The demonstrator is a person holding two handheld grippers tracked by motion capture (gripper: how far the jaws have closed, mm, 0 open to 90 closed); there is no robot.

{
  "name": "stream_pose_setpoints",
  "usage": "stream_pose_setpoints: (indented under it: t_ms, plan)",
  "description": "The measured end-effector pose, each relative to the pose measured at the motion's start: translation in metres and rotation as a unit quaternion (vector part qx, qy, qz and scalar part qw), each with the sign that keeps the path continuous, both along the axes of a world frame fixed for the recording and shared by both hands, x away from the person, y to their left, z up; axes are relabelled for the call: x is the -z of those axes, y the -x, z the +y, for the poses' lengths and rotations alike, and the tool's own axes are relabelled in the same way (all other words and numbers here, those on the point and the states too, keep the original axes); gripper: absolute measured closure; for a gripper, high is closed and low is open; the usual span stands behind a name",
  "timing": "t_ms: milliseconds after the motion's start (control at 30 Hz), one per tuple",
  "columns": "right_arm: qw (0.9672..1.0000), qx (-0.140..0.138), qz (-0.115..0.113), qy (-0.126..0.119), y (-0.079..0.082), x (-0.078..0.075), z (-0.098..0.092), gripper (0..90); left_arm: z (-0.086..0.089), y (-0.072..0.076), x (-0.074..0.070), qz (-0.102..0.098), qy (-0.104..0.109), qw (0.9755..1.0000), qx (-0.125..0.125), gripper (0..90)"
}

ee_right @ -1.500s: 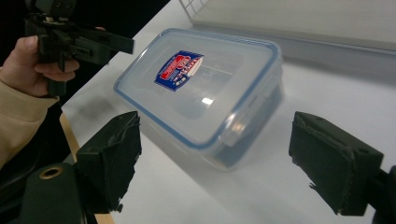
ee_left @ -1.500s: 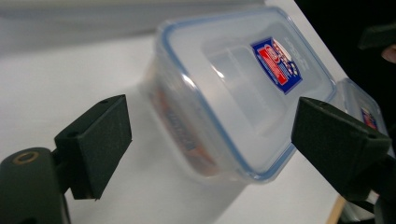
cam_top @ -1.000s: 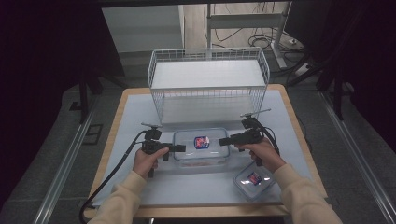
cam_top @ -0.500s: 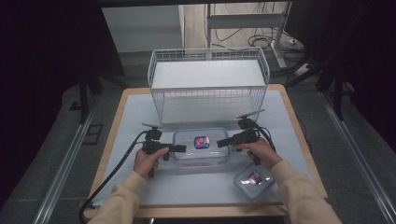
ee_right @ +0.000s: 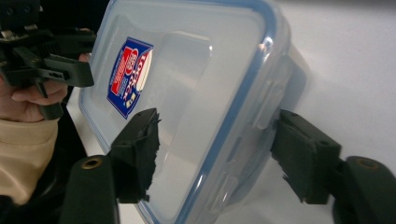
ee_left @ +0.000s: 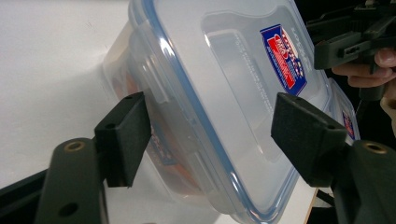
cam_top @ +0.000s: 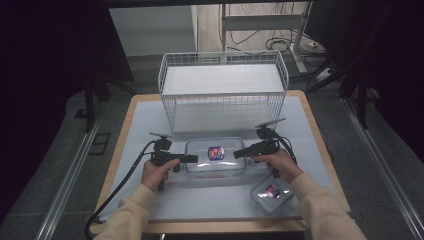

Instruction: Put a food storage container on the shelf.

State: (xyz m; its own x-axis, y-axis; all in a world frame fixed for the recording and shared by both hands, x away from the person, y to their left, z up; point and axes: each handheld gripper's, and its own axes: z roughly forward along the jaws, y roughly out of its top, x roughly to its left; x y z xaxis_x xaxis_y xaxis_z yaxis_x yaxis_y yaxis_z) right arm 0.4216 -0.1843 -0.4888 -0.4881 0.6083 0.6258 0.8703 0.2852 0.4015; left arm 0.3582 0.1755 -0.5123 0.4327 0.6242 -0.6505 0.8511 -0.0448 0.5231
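A clear lidded container (cam_top: 215,156) with a blue seal and a red-and-blue label lies mid-table; something orange-red shows through its wall (ee_left: 140,88). My left gripper (cam_top: 192,159) is at its left end and my right gripper (cam_top: 238,152) at its right end. In the left gripper view my left gripper (ee_left: 212,130) straddles the container's edge, one pad by the side latch and one over the lid. My right gripper (ee_right: 215,149) straddles the opposite edge (ee_right: 243,107) the same way. Both pairs of jaws have just been closing on the rim, with small gaps still showing.
A white wire basket (cam_top: 223,57) stands at the back of the table, just behind the container. A smaller lidded container (cam_top: 271,192) with the same label sits at the front right, beside my right forearm. A pale mat (cam_top: 145,120) covers the wooden table.
Both hands stay at the container's ends and the container has not moved. No other difference is visible from above.
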Motion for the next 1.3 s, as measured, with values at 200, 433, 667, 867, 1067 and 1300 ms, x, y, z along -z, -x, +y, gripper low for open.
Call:
stream_pose_setpoints:
  t_ms: [200,433,667,867,1067,1300]
  plan:
    - [1.0000,0.000,-0.004,-0.008,0.004,-0.003,-0.004,39.9,0.002,0.006,-0.002,-0.010,0.002,0.9999,-0.005,35.2]
    - [0.9997,-0.003,-0.016,-0.018,0.010,-0.005,-0.009,44.0,0.002,0.013,-0.007,-0.025,-0.005,0.9996,-0.007,38.7]
    - [0.9995,-0.002,-0.022,-0.024,0.014,-0.006,-0.012,46.9,0.003,0.016,-0.007,-0.029,0.007,0.9994,-0.015,42.1]
    - [0.9994,0.006,-0.020,-0.029,0.018,-0.008,-0.014,49.4,0.003,0.018,-0.009,-0.036,0.010,0.9991,-0.018,44.7]
    - [0.9987,0.011,-0.035,-0.036,0.023,-0.011,-0.015,51.1,0.003,0.021,-0.014,-0.049,0.004,0.9985,-0.025,46.3]
    - [0.9974,0.014,-0.058,-0.040,0.027,-0.018,-0.016,51.1,0.002,0.022,-0.021,-0.066,0.007,0.9975,-0.025,46.7]
